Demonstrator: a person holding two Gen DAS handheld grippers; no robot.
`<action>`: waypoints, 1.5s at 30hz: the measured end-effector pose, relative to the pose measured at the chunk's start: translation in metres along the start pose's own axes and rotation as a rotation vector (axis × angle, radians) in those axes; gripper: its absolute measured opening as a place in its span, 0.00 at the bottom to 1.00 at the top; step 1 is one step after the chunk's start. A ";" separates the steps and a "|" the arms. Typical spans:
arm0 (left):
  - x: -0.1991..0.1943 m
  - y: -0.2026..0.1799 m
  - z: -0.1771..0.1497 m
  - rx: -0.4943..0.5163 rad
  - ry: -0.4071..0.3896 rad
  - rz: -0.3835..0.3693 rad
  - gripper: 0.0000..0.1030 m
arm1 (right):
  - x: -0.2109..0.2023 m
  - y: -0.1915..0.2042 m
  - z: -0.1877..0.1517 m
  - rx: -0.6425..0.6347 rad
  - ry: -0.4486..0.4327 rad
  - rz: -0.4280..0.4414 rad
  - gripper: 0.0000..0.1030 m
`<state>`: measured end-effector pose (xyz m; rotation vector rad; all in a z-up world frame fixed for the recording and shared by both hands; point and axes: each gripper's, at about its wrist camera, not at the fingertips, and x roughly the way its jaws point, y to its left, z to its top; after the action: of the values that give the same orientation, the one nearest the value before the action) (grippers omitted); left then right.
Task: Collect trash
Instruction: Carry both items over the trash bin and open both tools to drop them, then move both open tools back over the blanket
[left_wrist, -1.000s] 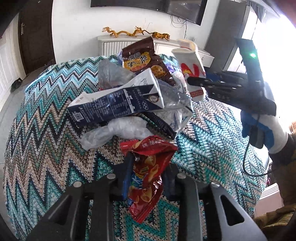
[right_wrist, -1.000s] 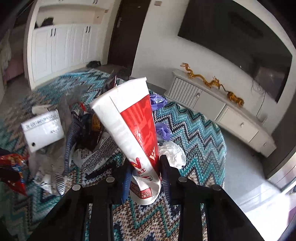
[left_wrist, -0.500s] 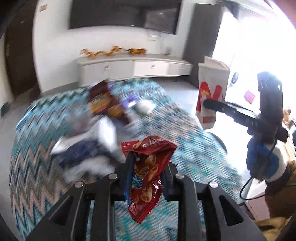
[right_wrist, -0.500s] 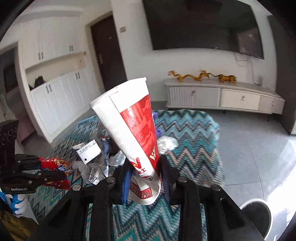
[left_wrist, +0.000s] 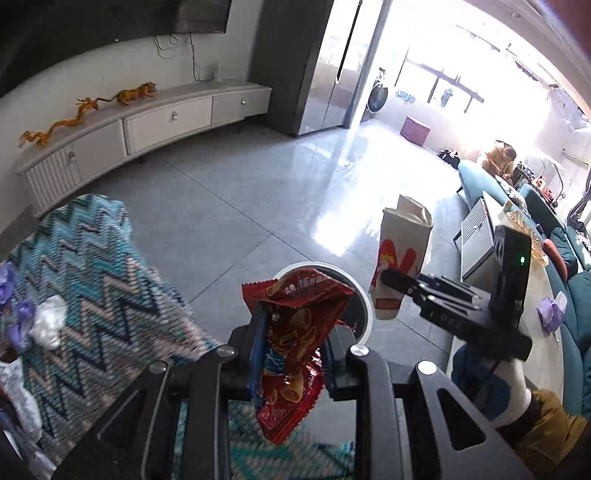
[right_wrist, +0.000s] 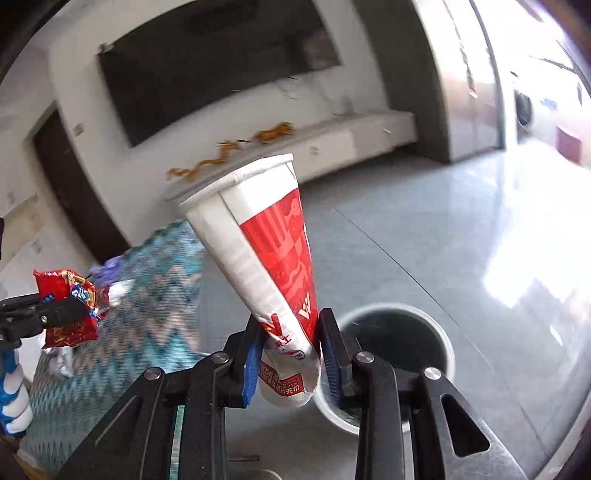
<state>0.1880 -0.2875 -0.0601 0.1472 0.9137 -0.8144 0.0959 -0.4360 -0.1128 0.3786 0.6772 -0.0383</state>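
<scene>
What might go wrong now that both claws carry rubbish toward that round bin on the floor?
The left claw pinches the red snack bag only across its middle, so the bag could slip out short of the bin. The right claw grips the flattened paper cup near its base; the long, tilted top might catch the rim. Both releases could collide over one small opening.

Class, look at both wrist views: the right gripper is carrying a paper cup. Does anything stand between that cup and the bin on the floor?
Nothing visible does. The right gripper is shut on the paper cup, and the bin stands open-mouthed on bare floor just beyond it. The left gripper, shut on a red snack bag, is off to the side.
</scene>
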 end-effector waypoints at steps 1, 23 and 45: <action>0.024 -0.008 0.012 -0.008 0.028 -0.020 0.24 | 0.006 -0.012 -0.001 0.026 0.006 -0.017 0.27; 0.175 -0.026 0.044 -0.075 0.147 -0.010 0.51 | 0.109 -0.115 -0.017 0.201 0.158 -0.176 0.40; -0.103 0.012 -0.009 -0.053 -0.261 0.071 0.51 | -0.081 0.065 0.040 -0.035 -0.235 0.037 0.93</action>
<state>0.1554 -0.2167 0.0089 0.0263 0.6793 -0.7234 0.0670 -0.3967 -0.0123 0.3468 0.4378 -0.0356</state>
